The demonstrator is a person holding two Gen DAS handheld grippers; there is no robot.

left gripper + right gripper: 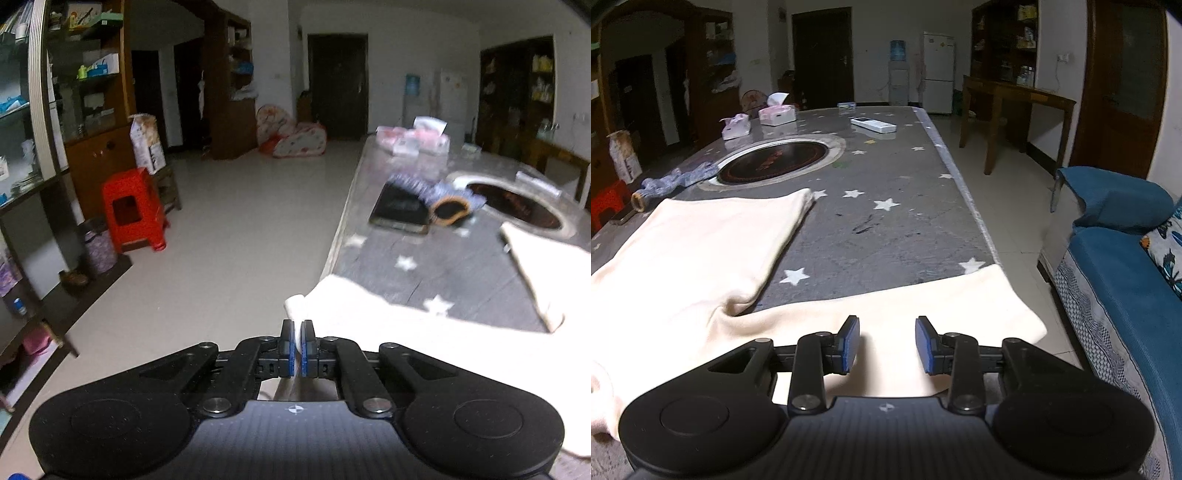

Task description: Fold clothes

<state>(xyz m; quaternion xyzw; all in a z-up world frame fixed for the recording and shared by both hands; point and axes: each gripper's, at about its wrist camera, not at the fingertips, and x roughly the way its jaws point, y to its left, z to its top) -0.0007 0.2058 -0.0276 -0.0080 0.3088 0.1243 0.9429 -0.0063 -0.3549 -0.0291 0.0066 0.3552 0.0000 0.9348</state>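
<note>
A cream garment (701,251) lies spread on the grey star-patterned table (894,184), with one part reaching the table's right edge. My left gripper (297,332) is shut on a corner of the cream garment (369,314) at the table's left edge and holds it lifted. My right gripper (887,343) is open just above the near strip of the garment, with nothing between its fingers.
A round dark inset (775,162) sits mid-table. A blue-grey sock (676,181), a dark flat book (400,210), tissue packs (775,114) and a white remote (873,124) lie further back. A red stool (133,210) stands left, a blue sofa (1126,277) right.
</note>
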